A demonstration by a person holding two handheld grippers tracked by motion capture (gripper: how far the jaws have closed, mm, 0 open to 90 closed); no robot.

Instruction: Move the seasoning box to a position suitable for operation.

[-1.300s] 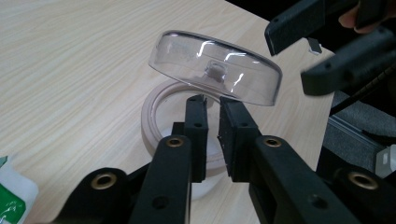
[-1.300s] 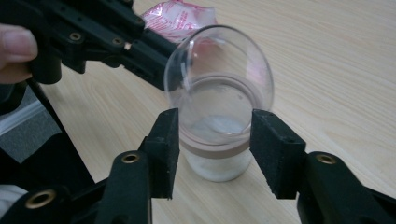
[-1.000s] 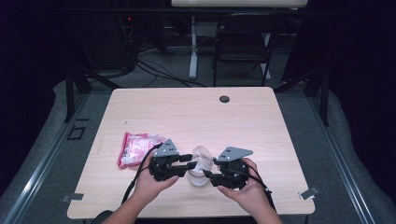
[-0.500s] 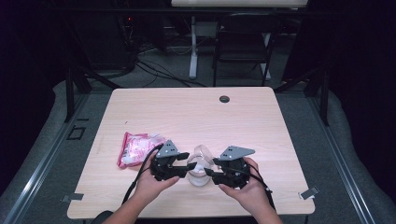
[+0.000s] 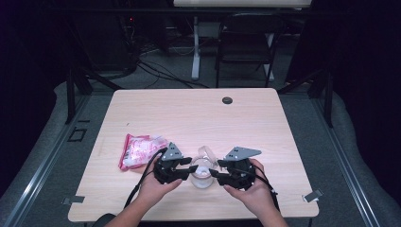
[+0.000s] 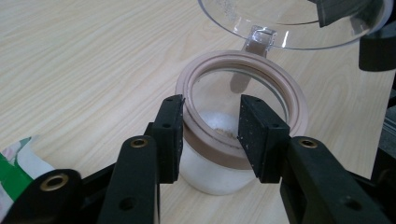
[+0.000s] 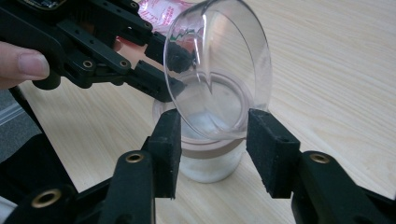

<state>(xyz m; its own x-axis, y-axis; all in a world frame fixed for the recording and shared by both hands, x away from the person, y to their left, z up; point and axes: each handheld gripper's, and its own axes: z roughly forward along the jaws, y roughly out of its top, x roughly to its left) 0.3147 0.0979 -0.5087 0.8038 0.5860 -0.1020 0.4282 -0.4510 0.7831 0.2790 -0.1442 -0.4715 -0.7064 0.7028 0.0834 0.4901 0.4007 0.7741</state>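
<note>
A small frosted jar with a tan rim ring stands near the table's front edge. Its clear domed lid is hinged up and tilted toward my right gripper. My left gripper reaches in from the left; its jaws have just been closing, and the near arc of the rim shows between its pads with a gap left. In the right gripper view my right gripper straddles the hinge side of the jar below the lid. Its jaws have been closing, and the pads stand apart.
A pink and white packet lies just left of my left hand. A black round plug sits at the far edge of the wooden table. Beyond the table stand a dark chair and cables on the floor.
The clear lid has swung up from the jar and now stands tilted open. Both grippers stay close on either side of the jar.
</note>
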